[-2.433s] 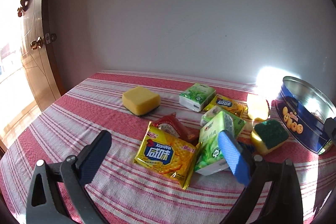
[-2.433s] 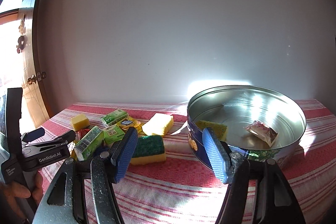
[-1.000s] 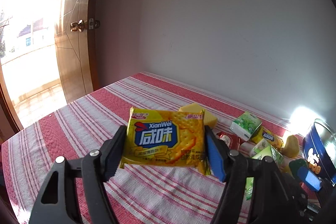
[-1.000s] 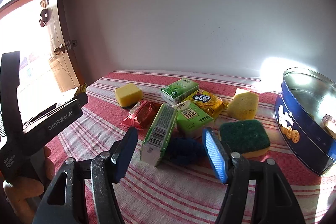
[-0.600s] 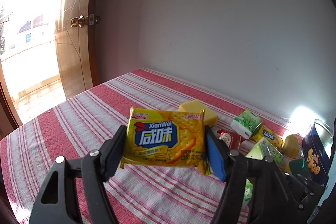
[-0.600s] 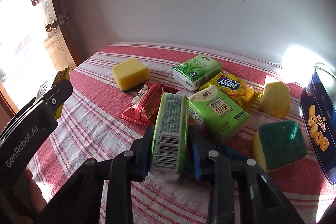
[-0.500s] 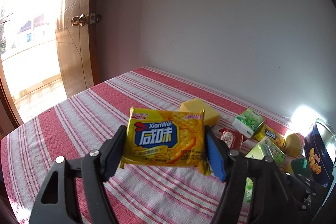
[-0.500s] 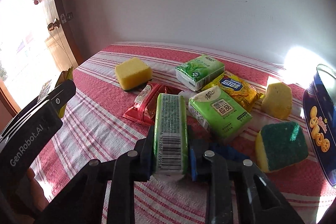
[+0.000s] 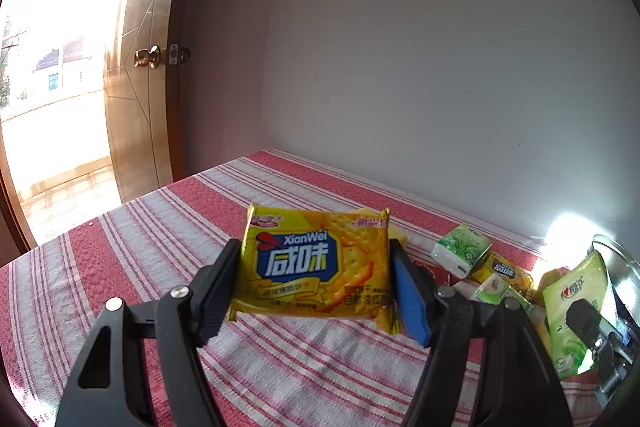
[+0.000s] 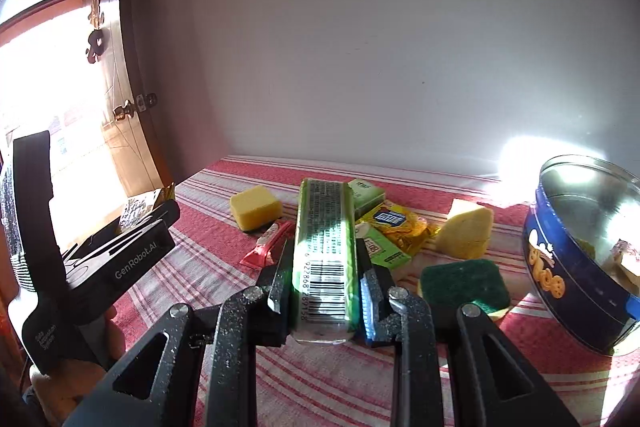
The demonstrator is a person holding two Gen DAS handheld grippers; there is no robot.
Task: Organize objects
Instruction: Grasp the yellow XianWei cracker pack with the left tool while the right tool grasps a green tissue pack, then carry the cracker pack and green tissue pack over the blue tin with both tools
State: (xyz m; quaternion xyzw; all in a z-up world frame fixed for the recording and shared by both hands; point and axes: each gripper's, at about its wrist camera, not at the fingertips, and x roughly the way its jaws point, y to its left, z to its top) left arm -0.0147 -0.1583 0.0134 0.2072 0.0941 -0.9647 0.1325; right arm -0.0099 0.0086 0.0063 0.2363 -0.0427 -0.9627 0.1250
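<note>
Carrying both finds above the striped tablecloth (image 9: pixel 120 267), we are keeping the left gripper (image 9: pixel 316 267) clamped on the cracker packet (image 9: pixel 316 263) and the right gripper (image 10: pixel 323 287) squeezing the tissue pack (image 10: pixel 325 247), aiming for the nearby tin (image 10: pixel 560 267).

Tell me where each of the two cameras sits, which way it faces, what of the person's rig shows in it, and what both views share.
Left wrist: sits on the left tongs, facing the open door and wall; its own fingers clamp a yellow cracker packet.
Right wrist: sits on the right tongs, facing the wall across the table; its fingers clamp a green tissue pack, with the left tongs' body and holding hand at left.
Shared: striped tablecloth, blue tin, green tissue pack.
</note>
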